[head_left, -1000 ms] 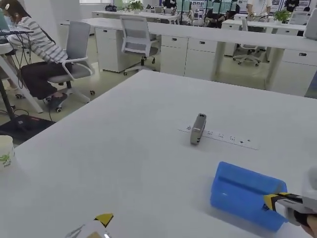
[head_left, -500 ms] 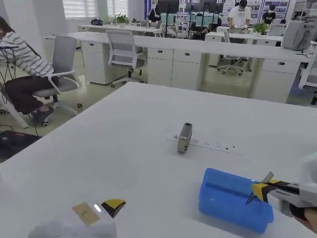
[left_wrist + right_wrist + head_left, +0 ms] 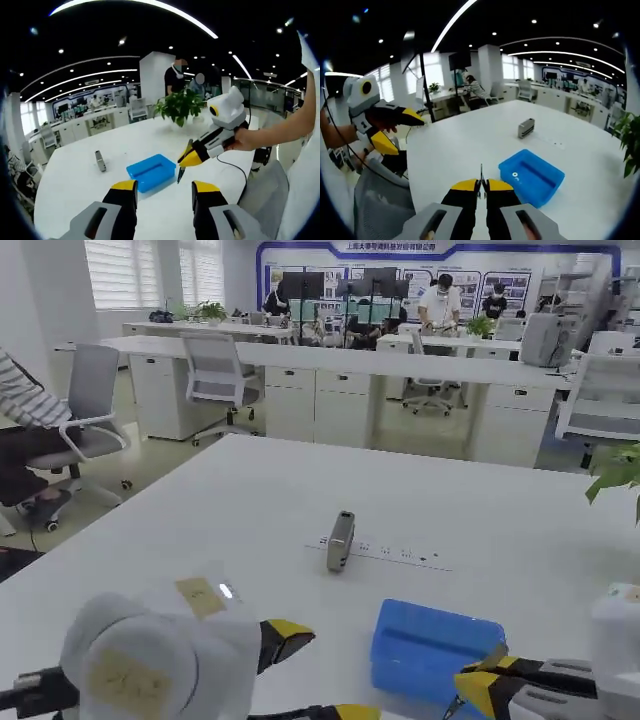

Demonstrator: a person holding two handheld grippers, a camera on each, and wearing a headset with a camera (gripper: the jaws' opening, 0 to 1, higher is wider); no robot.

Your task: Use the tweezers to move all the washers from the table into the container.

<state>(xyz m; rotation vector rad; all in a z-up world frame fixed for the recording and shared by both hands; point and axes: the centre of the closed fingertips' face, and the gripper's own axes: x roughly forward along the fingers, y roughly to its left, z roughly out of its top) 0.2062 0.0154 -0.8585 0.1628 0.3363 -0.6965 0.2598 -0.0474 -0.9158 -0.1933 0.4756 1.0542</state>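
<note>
A blue open container [image 3: 435, 645] [image 3: 150, 171] [image 3: 532, 177] sits on the white table [image 3: 250, 510]. My right gripper [image 3: 468, 680] [image 3: 481, 186] hovers just in front of the container at its right, shut on thin metal tweezers [image 3: 481, 174] that point forward. In the left gripper view the tweezers [image 3: 180, 172] hang down from its yellow tips above the table. My left gripper [image 3: 320, 675] [image 3: 165, 192] is held to the left of the container, jaws wide apart with nothing between them.
A small grey device [image 3: 340, 540] [image 3: 526, 128] stands on a flush socket strip beyond the container. A green plant [image 3: 615, 470] is at the table's right edge. Desks, chairs and people fill the room behind; a person sits at far left [image 3: 25, 420].
The head camera has tilted up, so the whole picture has shifted. Both grippers have risen into the picture, the left one open and the right one nearer the container's front.
</note>
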